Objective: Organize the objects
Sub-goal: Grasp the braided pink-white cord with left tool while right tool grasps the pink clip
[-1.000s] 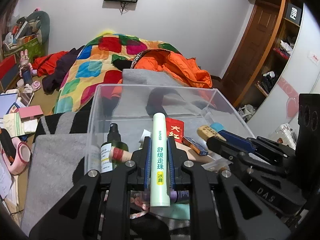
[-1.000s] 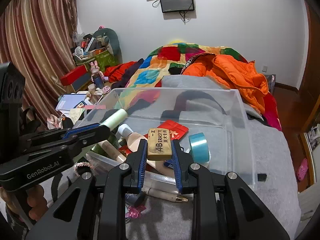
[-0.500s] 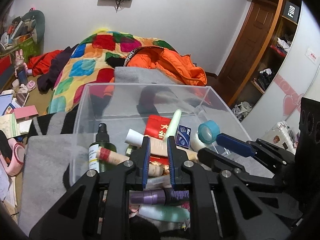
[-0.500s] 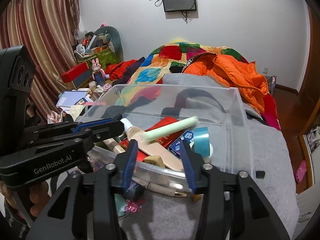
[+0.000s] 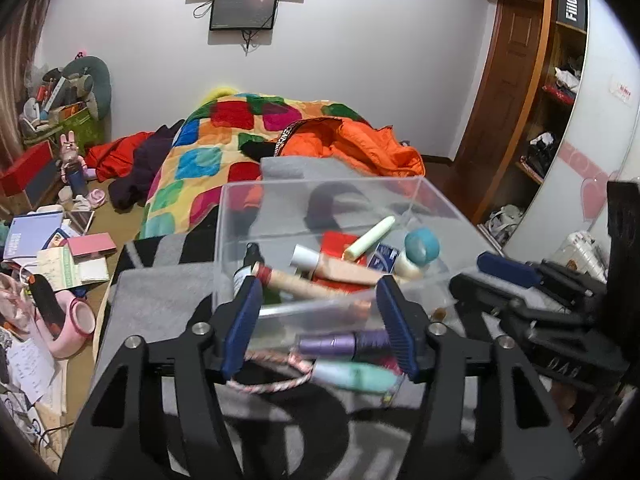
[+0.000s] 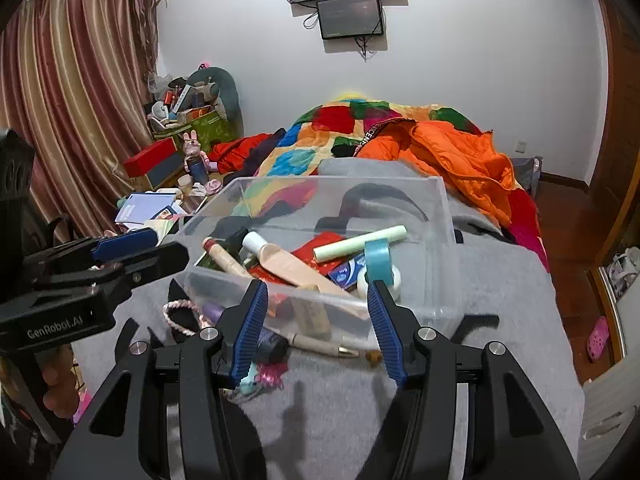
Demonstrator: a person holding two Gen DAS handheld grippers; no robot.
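left claw (image 5: 320, 326) opening, empty | right claw (image 6: 314, 330) opening, empty | risk: either claw closing low clips bin (image 6: 444, 220) wall ahead (clear, hard to see), tipping it

Pale green cylindrical tube (image 5: 370, 238) out of left claw (image 5: 320, 326), now lying in clear plastic bin (image 5: 320, 200), tan eraser block (image 6: 311, 314) dropped from right claw (image 6: 316, 330), both claws' jaws opening, empty.

Left wrist view: the purple tube (image 5: 344, 343) and mint tube (image 5: 352, 376) before the clear bin (image 5: 320, 196) are motion-blurred; their labels cannot be read. Print on the small blue box (image 5: 385, 255) is too small to read. Right wrist view: the purple tube (image 6: 214, 312) lies partly behind the right gripper (image 6: 316, 324).
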